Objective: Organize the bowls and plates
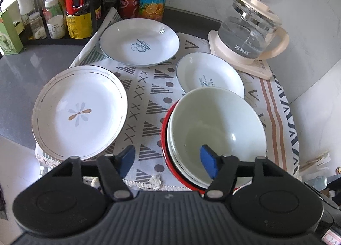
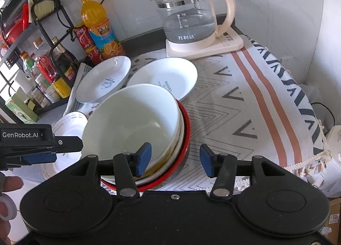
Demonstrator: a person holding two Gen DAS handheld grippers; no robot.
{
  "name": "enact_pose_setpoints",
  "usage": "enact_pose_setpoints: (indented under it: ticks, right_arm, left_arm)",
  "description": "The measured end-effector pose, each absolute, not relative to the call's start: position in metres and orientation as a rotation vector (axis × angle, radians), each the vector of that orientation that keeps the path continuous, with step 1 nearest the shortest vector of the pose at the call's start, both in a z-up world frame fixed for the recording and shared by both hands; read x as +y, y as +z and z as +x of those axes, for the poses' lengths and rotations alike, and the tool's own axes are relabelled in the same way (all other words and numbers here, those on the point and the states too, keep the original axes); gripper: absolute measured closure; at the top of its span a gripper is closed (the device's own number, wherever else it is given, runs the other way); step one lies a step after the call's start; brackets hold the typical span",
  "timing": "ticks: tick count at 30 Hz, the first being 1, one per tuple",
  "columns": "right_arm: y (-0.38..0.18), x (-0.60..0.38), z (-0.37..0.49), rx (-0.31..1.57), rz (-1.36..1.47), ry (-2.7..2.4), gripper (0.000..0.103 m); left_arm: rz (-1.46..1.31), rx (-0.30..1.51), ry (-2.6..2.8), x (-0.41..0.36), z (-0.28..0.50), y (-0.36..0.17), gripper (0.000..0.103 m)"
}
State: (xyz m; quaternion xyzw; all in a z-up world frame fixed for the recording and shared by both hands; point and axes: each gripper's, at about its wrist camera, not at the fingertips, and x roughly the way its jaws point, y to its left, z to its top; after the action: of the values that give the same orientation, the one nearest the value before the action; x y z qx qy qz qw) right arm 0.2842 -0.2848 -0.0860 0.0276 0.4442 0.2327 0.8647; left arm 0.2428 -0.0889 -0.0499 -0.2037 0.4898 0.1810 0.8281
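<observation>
Patterned cloth point(image 2: 245, 104) covers the counter, and I place everything from the bowl stack point(image 1: 215, 129) at its near edge. That stack is a pale bowl nested in at least one more white one, all sitting in a red-rimmed bowl point(image 2: 187, 129); the top bowl looks empty. Three plates lie flat and apart from one another: a flower plate point(image 1: 80, 110) left of the stack, a small plate point(image 1: 210, 74) just behind it, and a "Sweet" plate point(image 1: 139, 42) further back left. A kettle point(image 2: 187, 16) part-filled with water stands behind on its base.

My left gripper point(image 1: 168, 159) gapes wide and holds nothing, one pad over the stack's near rim, the other over the cloth. My right gripper point(image 2: 175, 160) is likewise spread and empty, straddling the stack's right rim.

I judge the crockery stiff, glazed, slippery and breakable, and the stack heavy. Plates I'd pinch by the raised rim.
</observation>
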Motion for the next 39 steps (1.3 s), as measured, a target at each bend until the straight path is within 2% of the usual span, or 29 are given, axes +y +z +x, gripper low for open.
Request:
enact_pose_setpoints:
  ticks: [5,10,18,25,27,39]
  right_arm:
    - [-0.08,-0.278,0.284,0.936,0.064,0.499,0.05]
    - [-0.068,-0.26,0.281,0.911,0.051,0.519,0.044]
    - [-0.052,-0.215,0.278,0.88,0.044,0.559,0.022]
    - [-0.052,-0.165,0.274,0.888,0.052,0.575,0.018]
    - [-0.053,-0.15,0.272,0.884,0.046,0.58,0.012]
    - [-0.065,-0.085,0.265,0.903,0.01,0.559,0.011]
  left_arm:
    - [-0.436,1.033,0.407,-0.079,0.237,-0.049,0.032]
    - [-0.456,1.038,0.434,-0.058,0.231,-0.052,0.032]
    - [-0.491,1.013,0.444,-0.017,0.225,-0.052,0.029]
    - [-0.511,1.004,0.453,0.026,0.221,-0.053,0.028]
    - [-0.502,1.0,0.448,0.039,0.22,-0.051,0.028]
    - [-0.518,1.02,0.431,0.102,0.223,-0.057,0.028]
